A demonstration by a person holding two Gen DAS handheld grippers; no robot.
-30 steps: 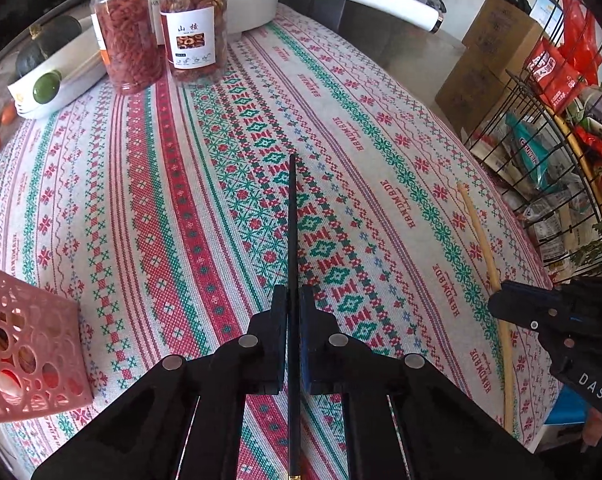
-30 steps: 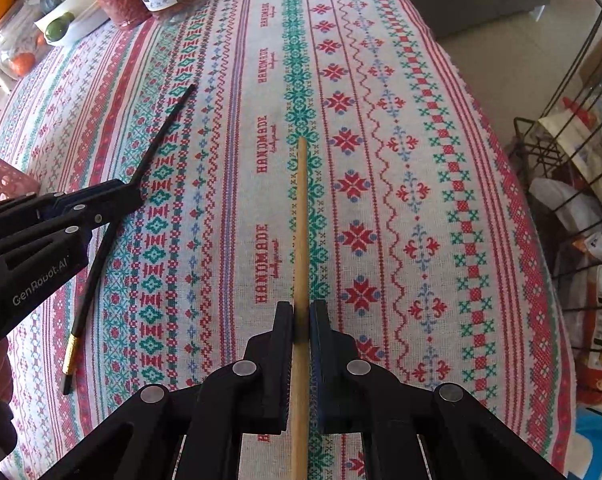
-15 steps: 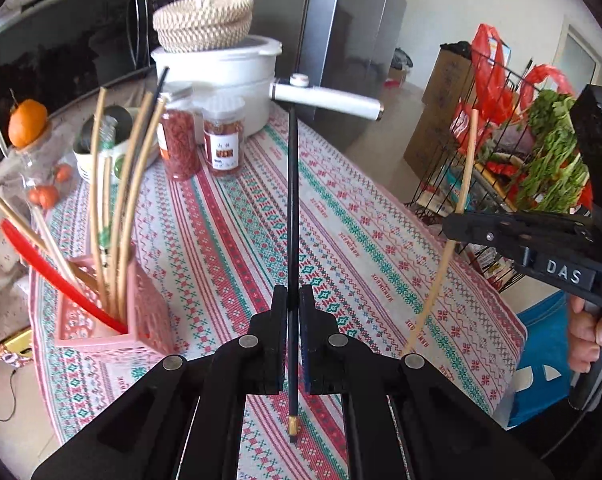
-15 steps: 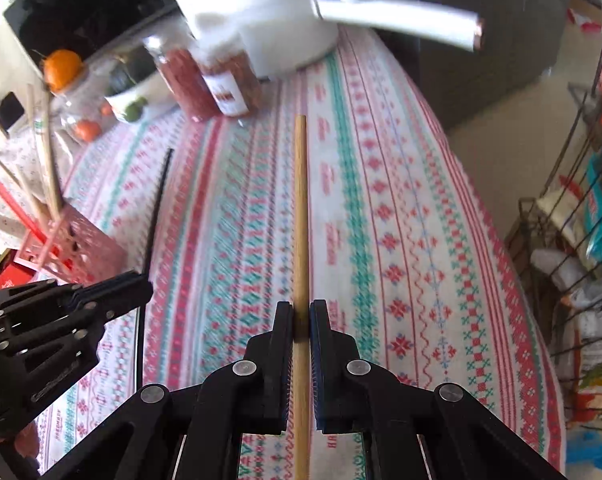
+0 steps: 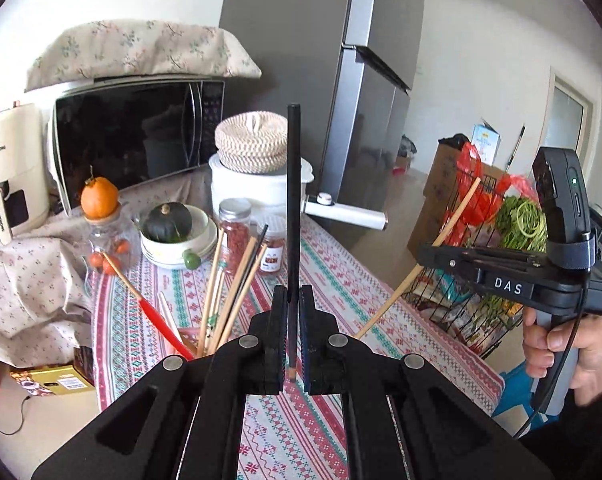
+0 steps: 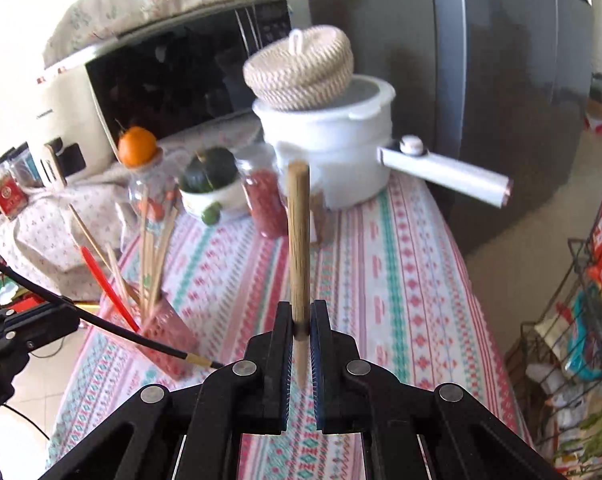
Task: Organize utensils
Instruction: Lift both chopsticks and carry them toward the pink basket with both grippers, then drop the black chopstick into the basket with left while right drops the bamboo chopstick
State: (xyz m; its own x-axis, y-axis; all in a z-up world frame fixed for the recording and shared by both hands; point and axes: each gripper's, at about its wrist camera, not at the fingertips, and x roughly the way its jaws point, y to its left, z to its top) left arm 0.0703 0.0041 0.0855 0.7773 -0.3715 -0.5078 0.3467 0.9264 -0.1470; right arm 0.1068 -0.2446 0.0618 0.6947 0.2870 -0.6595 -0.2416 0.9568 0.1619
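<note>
My left gripper (image 5: 289,300) is shut on a black chopstick (image 5: 293,208) and holds it upright above the table. My right gripper (image 6: 301,312) is shut on a wooden chopstick (image 6: 298,240), also lifted and pointing up. The right gripper (image 5: 425,254) with its wooden chopstick (image 5: 441,240) shows at the right of the left wrist view. The left gripper (image 6: 75,320) with the black chopstick (image 6: 113,330) shows at the left of the right wrist view. A pink perforated holder (image 6: 169,340) with several chopsticks and a red utensil (image 6: 109,288) stands at the table's left side, below the black chopstick's tip.
A white pot with a long handle (image 6: 333,152) and a woven lid, two jars (image 6: 263,200), a bowl with a green squash (image 6: 209,184) and an orange (image 6: 137,146) stand at the table's far end. A microwave (image 5: 133,140) and fridge (image 5: 341,100) are behind. A wire rack (image 6: 581,320) stands right.
Both grippers have risen and tilted up with their chopsticks, lifted off the tablecloth. The pink holder has come closer below the left gripper.
</note>
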